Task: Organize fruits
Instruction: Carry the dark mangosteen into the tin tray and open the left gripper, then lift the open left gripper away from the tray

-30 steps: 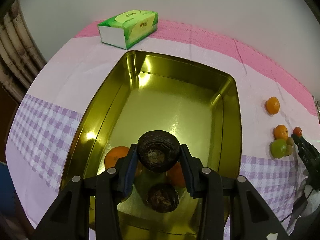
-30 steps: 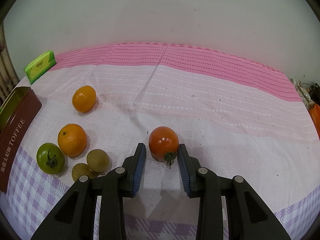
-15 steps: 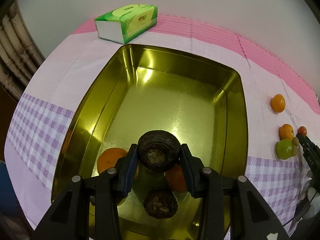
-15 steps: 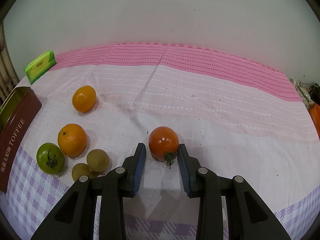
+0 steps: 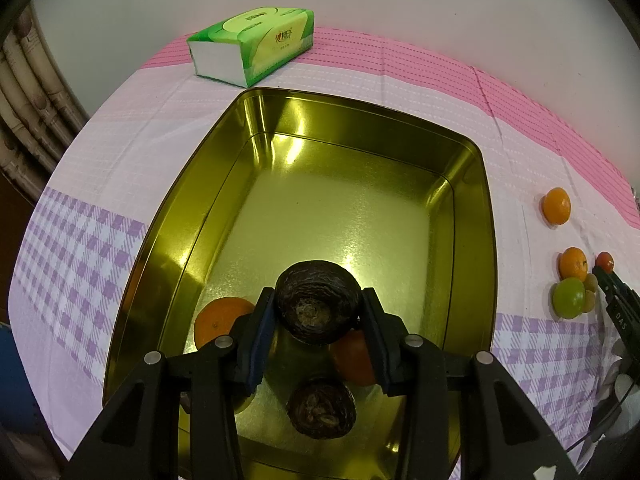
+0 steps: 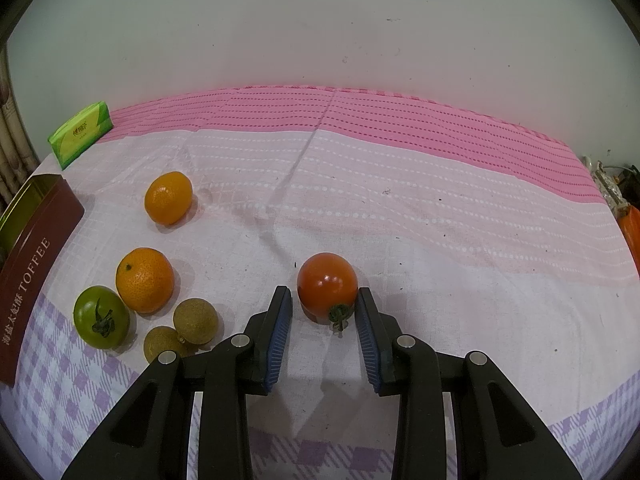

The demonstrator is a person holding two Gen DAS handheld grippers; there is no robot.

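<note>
Left gripper [image 5: 318, 314] of mine clamps a dark wrinkled fruit [image 5: 316, 306] above the gold tin [image 5: 478, 240] on pink-and-lilac cloth [image 5: 120, 132]. Right gripper [image 6: 323, 312] straddles the red tomato [image 6: 327, 286] without pinching, the tomato resting on cloth before a white wall [image 6: 320, 28].

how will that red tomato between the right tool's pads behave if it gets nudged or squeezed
The red tomato is round and glossy, so it would probably roll on the cloth and might slip against the pads. It lies on its side with the stem toward the right tool; thin skin probably bruises under hard squeezing.
</note>
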